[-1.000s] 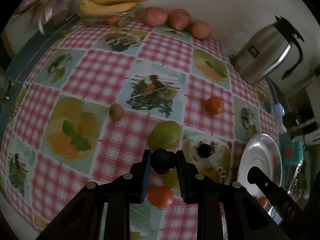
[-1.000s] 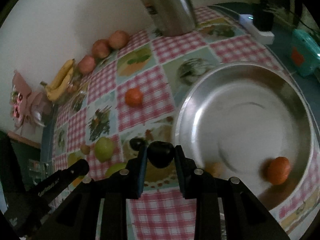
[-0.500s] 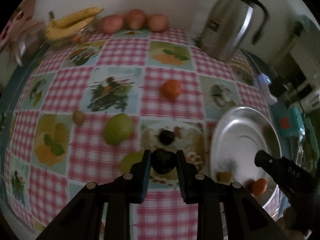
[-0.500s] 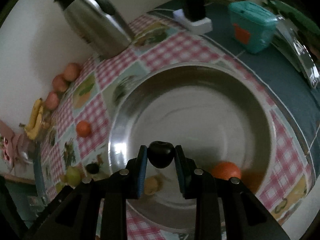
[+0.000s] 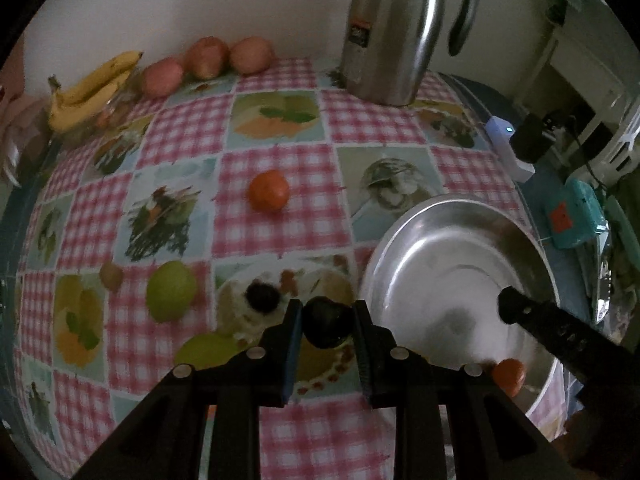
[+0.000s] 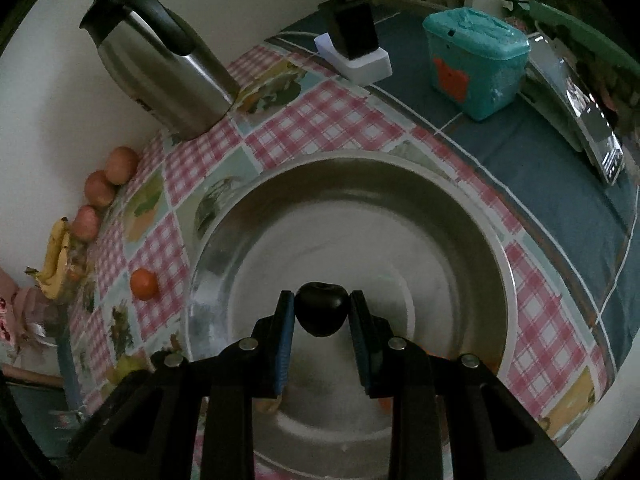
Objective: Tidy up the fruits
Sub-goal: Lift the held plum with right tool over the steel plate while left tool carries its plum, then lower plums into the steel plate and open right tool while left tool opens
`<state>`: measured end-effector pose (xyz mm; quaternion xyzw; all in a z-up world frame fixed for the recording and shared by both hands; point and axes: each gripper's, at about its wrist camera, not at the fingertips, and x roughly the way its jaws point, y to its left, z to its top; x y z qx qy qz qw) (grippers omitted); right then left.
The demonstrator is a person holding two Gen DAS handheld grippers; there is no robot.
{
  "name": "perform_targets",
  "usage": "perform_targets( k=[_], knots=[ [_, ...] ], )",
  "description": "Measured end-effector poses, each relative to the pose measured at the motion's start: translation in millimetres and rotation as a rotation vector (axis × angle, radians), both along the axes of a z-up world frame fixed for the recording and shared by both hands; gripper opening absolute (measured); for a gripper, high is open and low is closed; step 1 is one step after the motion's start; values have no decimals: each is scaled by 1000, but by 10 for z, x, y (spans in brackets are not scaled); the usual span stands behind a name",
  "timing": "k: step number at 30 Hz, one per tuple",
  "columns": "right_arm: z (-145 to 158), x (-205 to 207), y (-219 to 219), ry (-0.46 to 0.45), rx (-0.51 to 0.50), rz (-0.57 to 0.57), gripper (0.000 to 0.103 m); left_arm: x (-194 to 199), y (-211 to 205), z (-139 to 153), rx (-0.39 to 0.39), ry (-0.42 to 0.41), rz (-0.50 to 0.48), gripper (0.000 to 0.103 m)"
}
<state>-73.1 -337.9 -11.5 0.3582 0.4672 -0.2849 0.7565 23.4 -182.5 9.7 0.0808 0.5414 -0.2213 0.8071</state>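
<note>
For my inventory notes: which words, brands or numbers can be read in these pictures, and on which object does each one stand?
None can be read.
Steel jug: a small dark label with a red mark, too blurred.
Teal box: an orange patch, no letters visible.

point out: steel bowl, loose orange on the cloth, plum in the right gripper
steel bowl (image 6: 472, 248): right wrist view, inner wall.
loose orange (image 5: 268, 190): left wrist view, centre.
plum (image 6: 320, 309): right wrist view, front face, between the pads.

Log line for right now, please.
left gripper: holding dark plum | right gripper: dark plum over steel basin
</note>
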Motion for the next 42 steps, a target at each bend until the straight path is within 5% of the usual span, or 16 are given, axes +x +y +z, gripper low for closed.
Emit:
perform_targets(
  k=[13,42],
  knots=[
    [6,-30,-169,33,-45,-20,29,-54,-495,-85,-6,-42,-77,27],
    [-125,-53,-218,120,-34,29,29,-187,-689,-308,97,-55,-143,27]
  ],
)
